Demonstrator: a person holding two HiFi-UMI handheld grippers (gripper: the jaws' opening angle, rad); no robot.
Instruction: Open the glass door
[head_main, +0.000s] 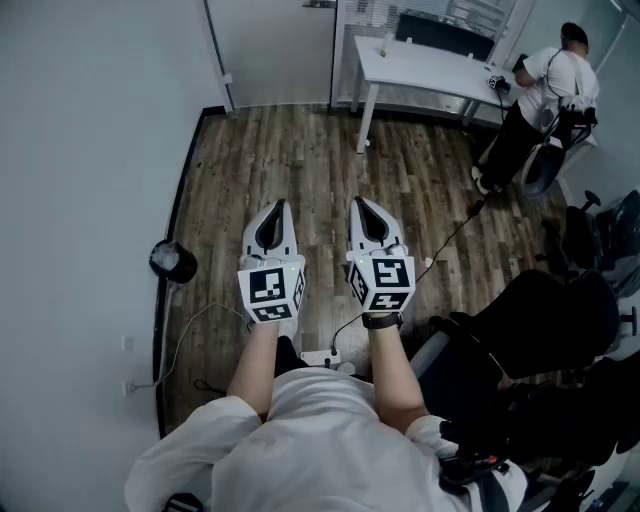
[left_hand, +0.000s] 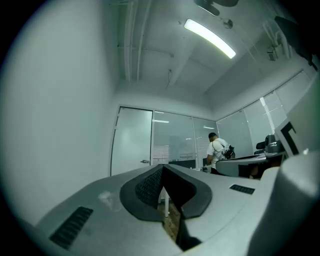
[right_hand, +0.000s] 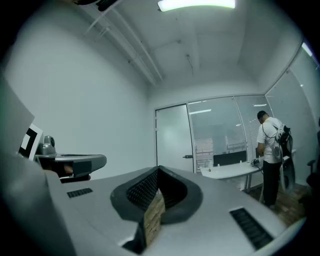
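Out ahead of your chest, above the wooden floor, you hold both tools level and side by side, close together but not touching. Your left tool has its jaws brought fully together, tip against tip, and nothing is caught between them. Only a sliver of floor shows through the slit below the pads. Your right tool reads the same in its own view, with the jaws closed tip to tip and gripping nothing.

The glass door stands at the far end of the room, well apart from both tools and next to the white wall on your left. It appears to sit closed in its frame, and its handle is on the door's right edge. To the right of the door runs a glass partition with blinds behind it. A white desk stands in front of that partition. A person in a white shirt stands at the desk's right end, back turned to you. A black chair sits just beside your right arm.
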